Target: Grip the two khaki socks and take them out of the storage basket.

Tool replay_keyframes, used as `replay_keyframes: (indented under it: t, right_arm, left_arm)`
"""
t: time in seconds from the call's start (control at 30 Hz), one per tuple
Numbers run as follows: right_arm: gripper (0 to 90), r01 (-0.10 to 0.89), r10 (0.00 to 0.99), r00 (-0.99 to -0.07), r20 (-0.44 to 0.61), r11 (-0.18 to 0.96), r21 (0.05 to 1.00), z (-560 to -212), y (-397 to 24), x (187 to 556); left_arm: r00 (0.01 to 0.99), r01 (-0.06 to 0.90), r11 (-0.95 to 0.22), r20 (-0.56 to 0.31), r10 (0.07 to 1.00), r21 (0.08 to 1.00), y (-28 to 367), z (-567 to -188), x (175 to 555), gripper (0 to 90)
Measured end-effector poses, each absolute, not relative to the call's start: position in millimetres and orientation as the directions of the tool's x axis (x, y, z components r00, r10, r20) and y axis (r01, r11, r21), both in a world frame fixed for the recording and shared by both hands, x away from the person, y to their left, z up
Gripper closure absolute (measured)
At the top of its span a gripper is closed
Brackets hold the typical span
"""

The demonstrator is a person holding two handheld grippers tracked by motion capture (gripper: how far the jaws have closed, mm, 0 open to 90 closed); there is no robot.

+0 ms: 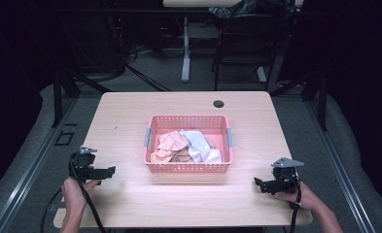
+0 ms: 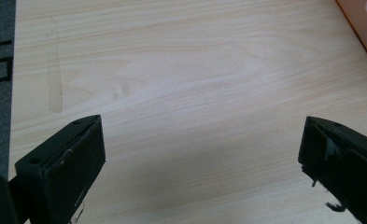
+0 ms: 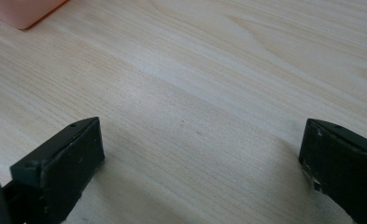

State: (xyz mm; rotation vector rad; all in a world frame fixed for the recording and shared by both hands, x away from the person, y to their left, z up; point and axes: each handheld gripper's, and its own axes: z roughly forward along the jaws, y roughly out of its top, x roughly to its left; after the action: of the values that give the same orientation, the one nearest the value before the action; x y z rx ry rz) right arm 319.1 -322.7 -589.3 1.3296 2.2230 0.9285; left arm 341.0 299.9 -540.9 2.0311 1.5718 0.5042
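Note:
A pink mesh basket [image 1: 188, 167] stands in the middle of the light wood table [image 1: 130, 111]. Inside it lie crumpled cloths, a peach one [image 1: 169, 145] and a white one [image 1: 200, 145]. My left gripper [image 1: 112, 170] is held near the table's front left, pointing right toward the basket, with jaws wide open over bare wood [image 2: 200, 140]. My right gripper [image 1: 256, 183] is held near the front right, pointing left, also open with nothing between its jaws [image 3: 200, 140]. A corner of the basket [image 2: 363, 28] shows at the top right of the left gripper view, and another corner [image 3: 24, 11] at the top left of the right gripper view.
A round cable hole [image 1: 218, 104] sits in the table's far edge. Grey floor and metal rails [image 1: 28, 170] flank the table. Another desk's leg [image 1: 185, 48] and dark equipment stand behind.

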Motion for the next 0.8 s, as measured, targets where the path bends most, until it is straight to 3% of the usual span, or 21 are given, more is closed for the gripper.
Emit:
replay_keyframes:
  t: [0.8]
  right_arm:
    - [0.0, 0.623, 0.879, -0.477, 0.007, 0.332, 0.709, -589.3, -322.7, 319.2]
  left_arm:
    - [0.335, 0.747, -0.259, -0.010, 0.942, 0.612, 279.5, -531.6, 348.6, 0.0]
